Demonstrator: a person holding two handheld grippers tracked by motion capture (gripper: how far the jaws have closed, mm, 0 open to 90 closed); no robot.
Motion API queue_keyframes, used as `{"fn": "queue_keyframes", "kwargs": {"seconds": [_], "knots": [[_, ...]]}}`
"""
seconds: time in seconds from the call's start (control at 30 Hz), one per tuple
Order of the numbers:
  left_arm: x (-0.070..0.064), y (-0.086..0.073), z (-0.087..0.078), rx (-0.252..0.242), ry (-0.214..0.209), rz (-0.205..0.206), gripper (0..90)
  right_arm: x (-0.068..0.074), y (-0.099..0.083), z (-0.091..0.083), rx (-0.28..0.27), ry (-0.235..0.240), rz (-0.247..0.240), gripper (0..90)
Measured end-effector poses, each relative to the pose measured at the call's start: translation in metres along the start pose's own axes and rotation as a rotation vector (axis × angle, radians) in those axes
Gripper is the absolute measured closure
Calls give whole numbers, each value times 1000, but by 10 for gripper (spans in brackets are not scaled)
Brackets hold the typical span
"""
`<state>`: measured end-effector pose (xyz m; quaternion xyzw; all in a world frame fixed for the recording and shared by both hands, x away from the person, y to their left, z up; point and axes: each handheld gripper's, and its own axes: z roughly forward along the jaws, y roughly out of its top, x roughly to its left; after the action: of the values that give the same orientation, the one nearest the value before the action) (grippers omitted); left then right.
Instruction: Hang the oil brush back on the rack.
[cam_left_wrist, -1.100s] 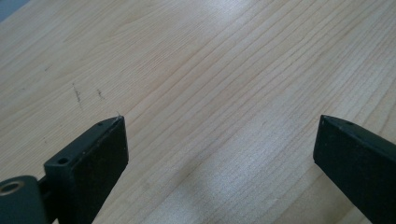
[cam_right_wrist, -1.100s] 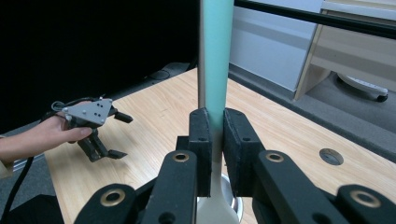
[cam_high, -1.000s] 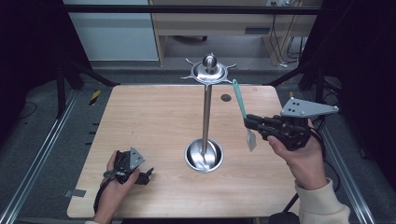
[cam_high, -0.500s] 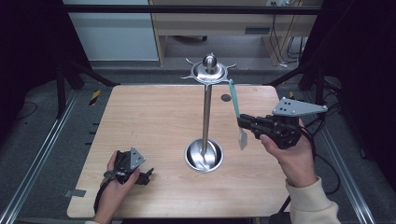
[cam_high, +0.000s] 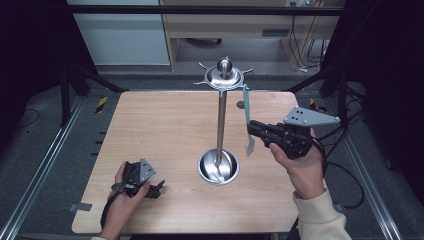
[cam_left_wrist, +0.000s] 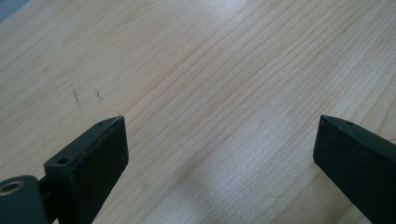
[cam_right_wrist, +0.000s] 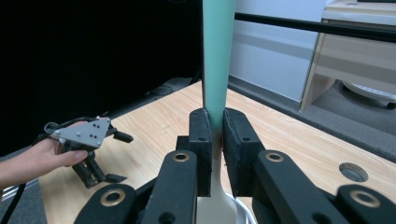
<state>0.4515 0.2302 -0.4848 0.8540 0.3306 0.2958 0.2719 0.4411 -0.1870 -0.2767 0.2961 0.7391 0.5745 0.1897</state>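
Where the light wooden table (cam_high: 165, 130) fills the middle of the high view, a tall polished steel stand (cam_high: 220, 125) rises from a round, bowl-shaped steel base (cam_high: 218, 167) set right of the table's centre; its thin pole carries at the top a round steel disc with short hooked arms and a ball knob (cam_high: 224, 75). Just right of the pole, the right gripper (cam_high: 252, 128), held in a hand with a cream sleeve (cam_high: 320, 220) and topped by a grey three-cornered plate, is clamped on a slim utensil with a teal-green handle and a pale, whitish flat head (cam_high: 247, 120). The utensil stands nearly upright above the table, handle up and close beside the disc's rim, head down just right of the base bowl; whether the handle's top touches a hook cannot be told. In the right gripper view the two black jaws press on the utensil (cam_right_wrist: 215, 70) where the teal part meets the pale part, with the bowl's rim below. The pole stands between this gripper and the left half of the table. The left gripper (cam_high: 161, 188) rests low at the near left of the table, well apart from the stand; its jaws (cam_left_wrist: 219, 154) stand wide apart over bare wood, holding nothing. A small round hole (cam_high: 240, 105) sits in the tabletop at the far side, behind the utensil. Beyond the far edge stand a pale cabinet (cam_high: 120, 35) and a wooden desk (cam_high: 230, 25).
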Motion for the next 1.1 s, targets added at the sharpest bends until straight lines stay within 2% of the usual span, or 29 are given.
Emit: {"fn": "queue_keyframes", "kwargs": {"seconds": [0.27, 1.1], "knots": [[0, 0, 0, 4, -4, 4, 29, 0, -3, 2, -24, -11, -4, 823], [-1, 0, 0, 5, -4, 4, 29, 0, -3, 5, -22, -6, -3, 822]]}}
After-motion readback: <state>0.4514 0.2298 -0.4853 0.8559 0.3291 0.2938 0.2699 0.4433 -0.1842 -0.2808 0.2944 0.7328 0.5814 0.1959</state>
